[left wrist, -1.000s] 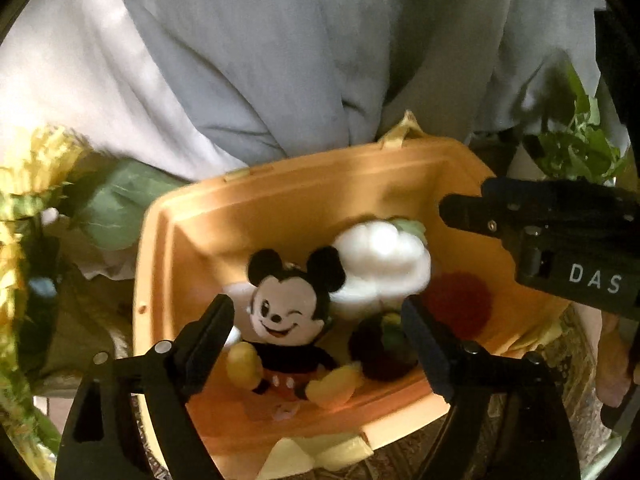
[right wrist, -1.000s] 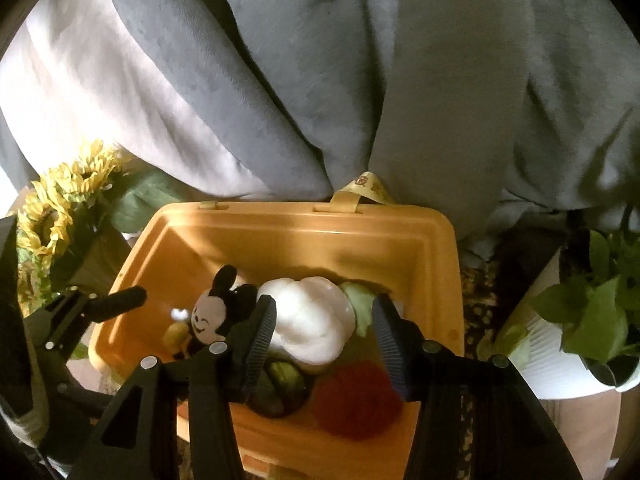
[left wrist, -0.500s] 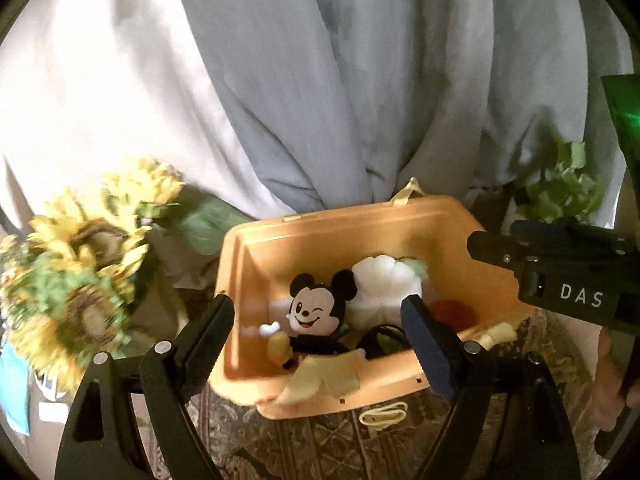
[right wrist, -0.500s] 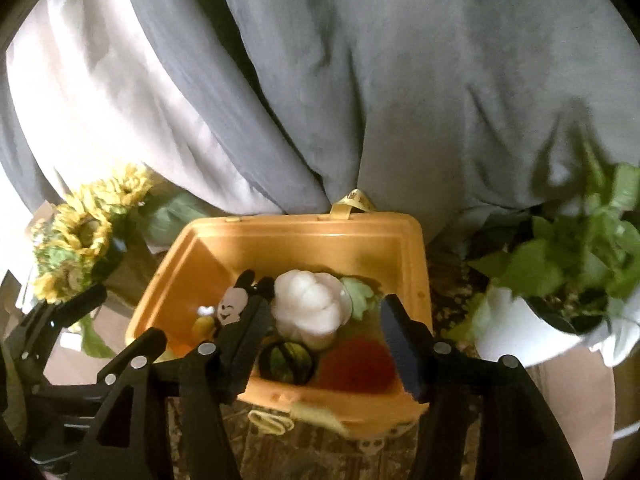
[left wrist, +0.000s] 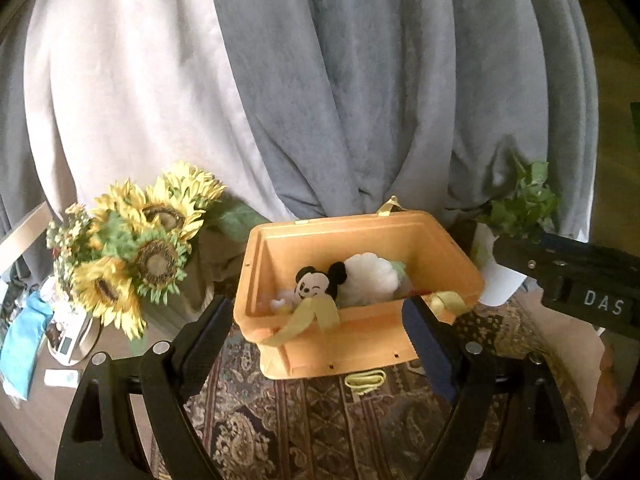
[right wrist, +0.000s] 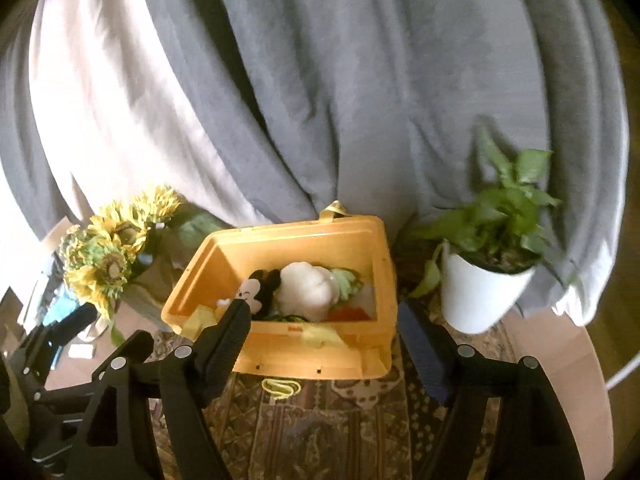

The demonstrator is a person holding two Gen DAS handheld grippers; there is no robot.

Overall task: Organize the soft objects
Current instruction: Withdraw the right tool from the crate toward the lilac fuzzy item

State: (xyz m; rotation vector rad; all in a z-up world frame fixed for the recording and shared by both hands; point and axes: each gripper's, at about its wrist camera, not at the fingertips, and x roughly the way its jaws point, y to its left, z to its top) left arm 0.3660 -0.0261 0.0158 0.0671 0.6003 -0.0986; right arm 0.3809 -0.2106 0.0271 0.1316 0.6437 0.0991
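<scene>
Gaping wide and empty, left gripper (left wrist: 318, 334) and right gripper (right wrist: 324, 330), both above patterned rug (left wrist: 320, 432). Beyond them, orange bin (left wrist: 360, 344) holding mouse plush (left wrist: 316, 284), white plush (left wrist: 370, 280) and red plush (right wrist: 352, 314). Flanked by sunflowers (left wrist: 136, 248) and potted plant (right wrist: 484, 264).

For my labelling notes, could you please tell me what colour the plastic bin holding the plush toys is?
The plastic bin is orange-yellow; the left wrist view shows it best.

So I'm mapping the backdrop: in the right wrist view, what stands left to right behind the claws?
Sunflowers → orange bin → potted plant.
</scene>
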